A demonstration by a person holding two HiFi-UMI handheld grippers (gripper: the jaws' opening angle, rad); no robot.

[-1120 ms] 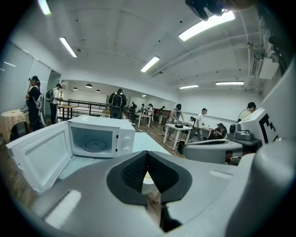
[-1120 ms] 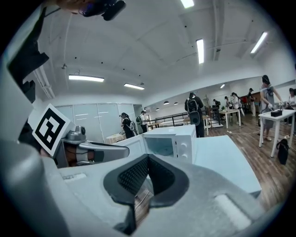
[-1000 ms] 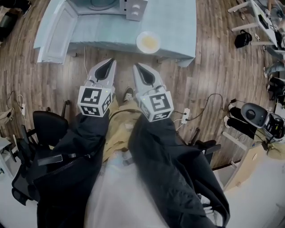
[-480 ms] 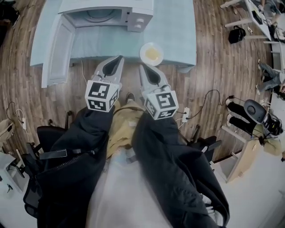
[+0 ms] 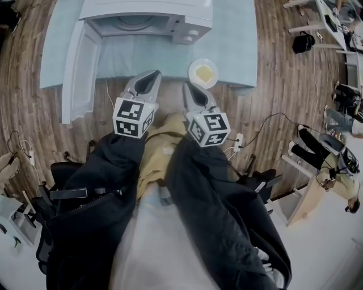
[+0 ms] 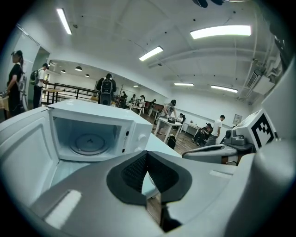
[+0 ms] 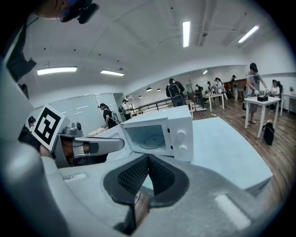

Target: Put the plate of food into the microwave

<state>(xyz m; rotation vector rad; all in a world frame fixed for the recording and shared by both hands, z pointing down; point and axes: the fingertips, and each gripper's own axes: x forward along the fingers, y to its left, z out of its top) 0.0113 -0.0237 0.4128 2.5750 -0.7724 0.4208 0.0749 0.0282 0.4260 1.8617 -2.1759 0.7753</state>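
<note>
A white microwave point(image 5: 170, 11) stands at the back of the light blue table point(image 5: 238, 45), its door point(image 5: 82, 71) swung wide open to the left. Its glass turntable point(image 6: 90, 142) is bare. The white plate of yellow food point(image 5: 203, 73) sits near the table's front edge, right of the microwave's opening. My left gripper point(image 5: 152, 73) hovers at the front edge below the open cavity, shut and empty. My right gripper point(image 5: 186, 85) is just short of the plate, down and to its left, also shut with nothing in it. The right gripper view shows the microwave point(image 7: 178, 129) ahead.
Wooden floor surrounds the table, with cables and a power strip point(image 5: 237, 143) to the right. A black office chair point(image 5: 62, 170) stands at the left behind me. People work at other white tables point(image 6: 169, 124) far across the room.
The microwave, table and plate have come lower and larger in the head view as I stepped closer. Both grippers rose toward the table's front edge, still shut.
</note>
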